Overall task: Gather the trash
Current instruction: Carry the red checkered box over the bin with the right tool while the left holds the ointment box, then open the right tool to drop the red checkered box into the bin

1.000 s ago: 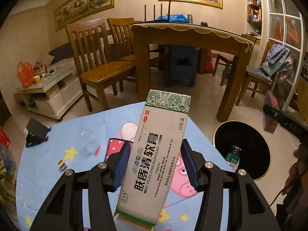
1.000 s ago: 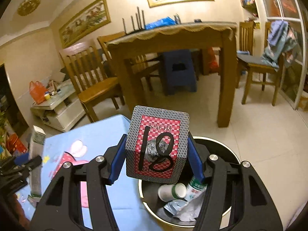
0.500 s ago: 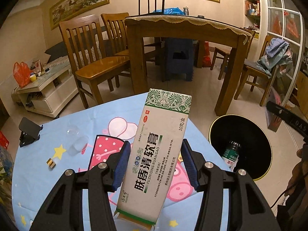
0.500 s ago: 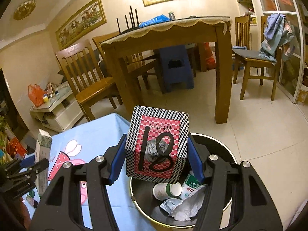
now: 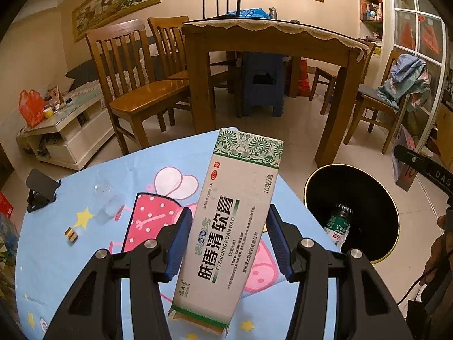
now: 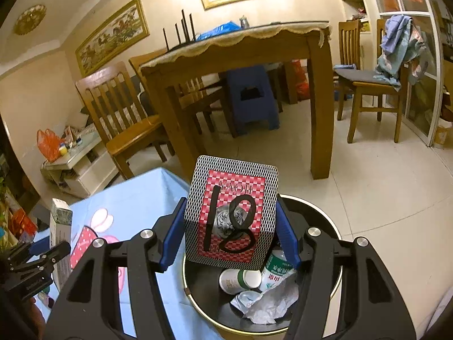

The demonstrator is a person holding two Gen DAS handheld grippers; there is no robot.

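My left gripper (image 5: 228, 238) is shut on a tall white and green ointment box (image 5: 235, 221), held above the round table with the blue cartoon cloth (image 5: 85, 255). My right gripper (image 6: 230, 232) is shut on a red and black checked card box marked 18 (image 6: 230, 212), held right above the black trash bin with a gold rim (image 6: 325, 221). The bin holds a green-label bottle (image 6: 273, 269), a small white bottle (image 6: 236, 279) and crumpled paper (image 6: 266, 303). The bin also shows in the left wrist view (image 5: 365, 195), at the table's right side.
A clear plastic cup (image 5: 109, 204), a small gold object (image 5: 71, 233) and a black stand (image 5: 41, 189) are on the table's left part. A wooden dining table (image 5: 271, 42) and chairs (image 5: 133, 85) stand behind on the tiled floor.
The right gripper has moved with the card box further over the bin, so more of its inside shows. The left gripper has risen a little with the ointment box.
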